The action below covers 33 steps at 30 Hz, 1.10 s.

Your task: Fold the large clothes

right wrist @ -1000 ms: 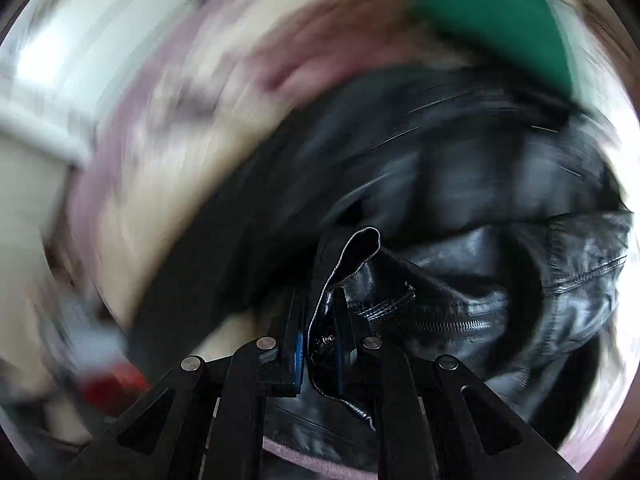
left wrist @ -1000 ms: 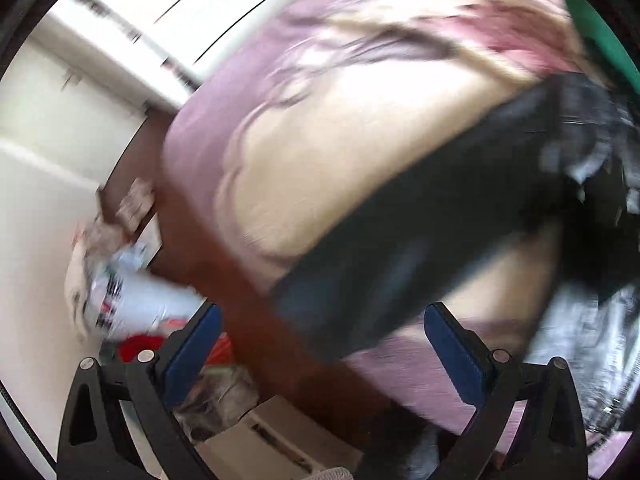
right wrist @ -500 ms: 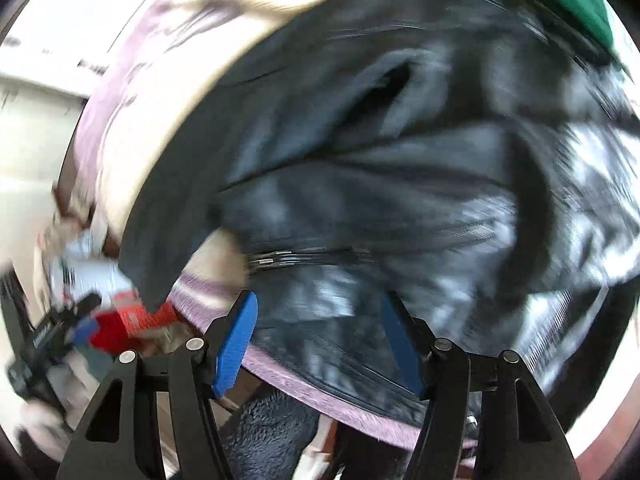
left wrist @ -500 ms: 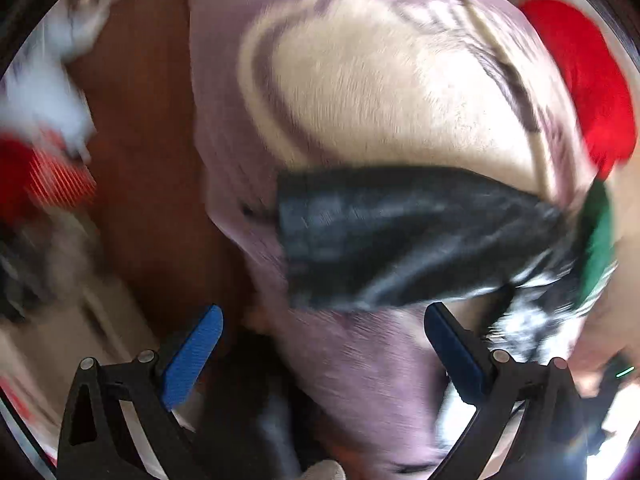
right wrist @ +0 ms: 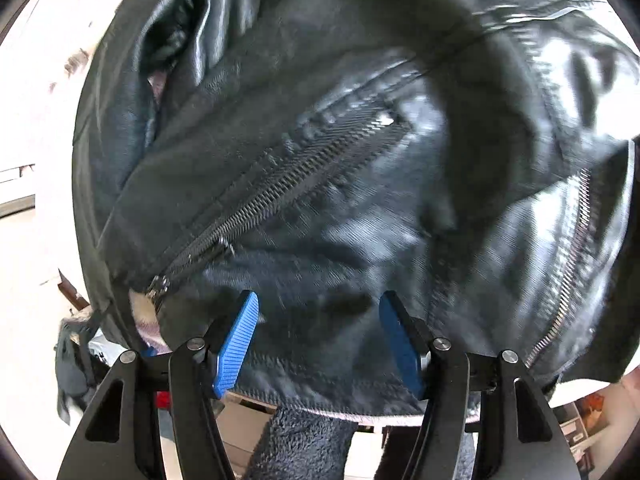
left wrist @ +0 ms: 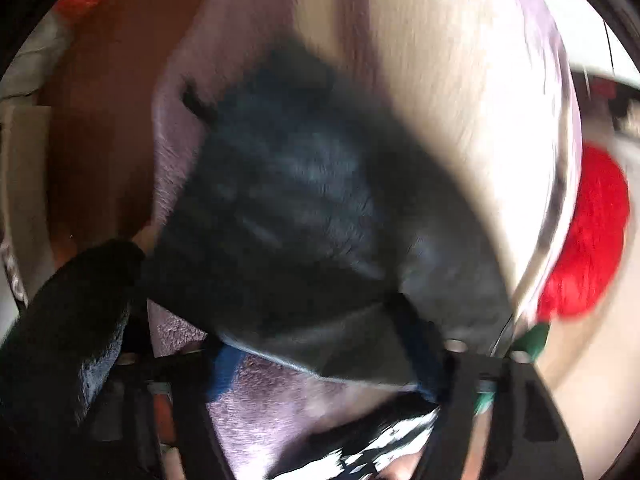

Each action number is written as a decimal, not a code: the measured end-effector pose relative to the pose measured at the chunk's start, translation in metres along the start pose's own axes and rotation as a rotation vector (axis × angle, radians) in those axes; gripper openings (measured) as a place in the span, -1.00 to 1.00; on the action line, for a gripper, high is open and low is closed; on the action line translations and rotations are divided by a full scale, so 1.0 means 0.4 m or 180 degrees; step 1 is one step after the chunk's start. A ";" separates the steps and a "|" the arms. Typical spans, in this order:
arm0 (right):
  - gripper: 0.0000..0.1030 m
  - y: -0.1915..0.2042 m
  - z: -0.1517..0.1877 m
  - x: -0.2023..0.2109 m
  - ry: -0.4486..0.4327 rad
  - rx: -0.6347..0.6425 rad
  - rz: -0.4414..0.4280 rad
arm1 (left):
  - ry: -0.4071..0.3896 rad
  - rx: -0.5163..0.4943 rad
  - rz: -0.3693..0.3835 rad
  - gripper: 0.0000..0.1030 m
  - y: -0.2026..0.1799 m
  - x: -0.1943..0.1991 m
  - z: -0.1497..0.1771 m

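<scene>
Jacket [right wrist: 340,168], black leather, just beneath right gripper [right wrist: 318,336], pads apart, nothing pinched; left gripper [left wrist: 324,364] closing around sleeve end [left wrist: 320,344].

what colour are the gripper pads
Blue, ribbed; clearest on the right gripper in the right wrist view.

Black leather jacket [right wrist: 340,184]; lilac-and-cream blanket [left wrist: 460,80]; blue tool pads [right wrist: 236,340].

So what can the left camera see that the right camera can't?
Only the left wrist view shows a red fluffy thing and the brown floor. Only the right wrist view shows the zippers, with the open right gripper over the hem. Both show the black leather jacket on the pink and cream blanket; the left gripper is closing around a flap.
</scene>
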State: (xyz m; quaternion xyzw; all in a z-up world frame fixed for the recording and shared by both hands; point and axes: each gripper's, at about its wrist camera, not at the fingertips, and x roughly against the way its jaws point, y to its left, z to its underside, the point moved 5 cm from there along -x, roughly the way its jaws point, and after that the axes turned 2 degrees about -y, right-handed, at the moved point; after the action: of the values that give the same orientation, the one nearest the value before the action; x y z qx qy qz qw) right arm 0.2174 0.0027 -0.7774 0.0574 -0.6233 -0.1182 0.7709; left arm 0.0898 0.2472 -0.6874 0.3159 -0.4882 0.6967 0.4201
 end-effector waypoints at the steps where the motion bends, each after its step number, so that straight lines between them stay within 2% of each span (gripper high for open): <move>1: 0.26 -0.007 0.011 0.005 -0.0001 -0.0003 -0.0017 | -0.0171 -0.0079 -0.0163 -0.57 -0.025 0.032 -0.010; 3: 0.26 -0.034 0.032 0.004 0.0025 0.0033 -0.0003 | -0.0332 -0.0197 -0.0223 -0.79 -0.072 0.074 -0.028; 6: 0.26 -0.073 -0.001 0.028 0.0030 0.0022 0.0075 | -0.0573 -0.0546 -0.0320 -0.84 -0.150 0.118 -0.040; 10: 0.26 -0.113 -0.009 0.072 -0.0170 -0.0124 -0.0161 | -0.1006 -0.1240 -0.0504 -0.89 -0.281 0.196 -0.019; 12: 0.26 -0.134 -0.028 0.122 -0.0436 -0.0130 -0.0359 | -0.1255 -0.1607 -0.0601 -0.90 -0.338 0.230 0.021; 14: 0.26 -0.130 -0.045 0.130 -0.0579 -0.0105 -0.0465 | -0.1532 -0.1991 -0.0675 -0.91 -0.417 0.273 0.079; 15: 0.26 -0.127 -0.053 0.107 -0.0552 -0.0068 -0.0474 | -0.1641 -0.2149 -0.0698 -0.92 -0.435 0.287 0.098; 16: 0.27 -0.128 -0.055 0.077 -0.0435 -0.0027 -0.0427 | -0.1755 -0.2310 -0.0716 -0.92 -0.428 0.299 0.121; 17: 0.27 -0.134 -0.058 0.040 -0.0205 0.0040 -0.0304 | -0.1905 -0.2563 -0.0716 -0.93 -0.478 0.320 0.164; 18: 0.29 -0.141 -0.062 0.038 -0.0166 0.0061 -0.0291 | -0.2007 -0.2746 -0.0710 -0.93 -0.472 0.340 0.198; 20: 0.29 -0.164 -0.052 0.071 -0.0135 -0.0007 -0.0529 | -0.2212 -0.3240 -0.0687 -0.93 -0.531 0.353 0.246; 21: 0.29 -0.197 -0.036 0.100 -0.0118 -0.0061 -0.0751 | -0.2310 -0.3551 -0.0670 -0.93 -0.557 0.350 0.288; 22: 0.29 -0.234 -0.028 0.124 -0.0119 -0.0110 -0.0835 | -0.2362 -0.3837 -0.0622 -0.94 -0.576 0.349 0.339; 23: 0.29 -0.274 -0.011 0.146 -0.0134 -0.0174 -0.0876 | -0.2301 -0.4268 -0.0535 -0.94 -0.610 0.327 0.423; 24: 0.29 -0.339 0.015 0.171 -0.0154 -0.0266 -0.0889 | -0.2183 -0.4535 -0.0467 -0.94 -0.619 0.308 0.477; 26: 0.29 -0.446 0.055 0.194 -0.0166 -0.0457 -0.0900 | -0.1748 -0.4984 -0.0201 -0.94 -0.633 0.249 0.611; 27: 0.29 -0.537 0.055 0.223 -0.0147 -0.0602 -0.0911 | -0.1484 -0.5232 -0.0124 -0.94 -0.628 0.206 0.687; 30: 0.27 -0.722 0.101 0.246 -0.0093 -0.1006 -0.0969 | -0.0917 -0.5949 0.0030 -0.94 -0.544 0.085 0.915; 32: 0.27 -0.836 0.134 0.280 -0.0115 -0.1275 -0.0927 | -0.0560 -0.6373 0.0051 -0.94 -0.460 0.008 1.043; 33: 0.27 -0.923 0.162 0.303 -0.0136 -0.1441 -0.0919 | -0.0359 -0.6603 0.0039 -0.94 -0.405 -0.037 1.108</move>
State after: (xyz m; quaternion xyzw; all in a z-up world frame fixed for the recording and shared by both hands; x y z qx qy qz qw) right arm 0.1368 -0.3805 -0.7356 -0.0306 -0.5824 -0.3645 0.7259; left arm 0.2545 -0.1484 -0.4891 -0.1711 -0.8685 -0.0794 0.4585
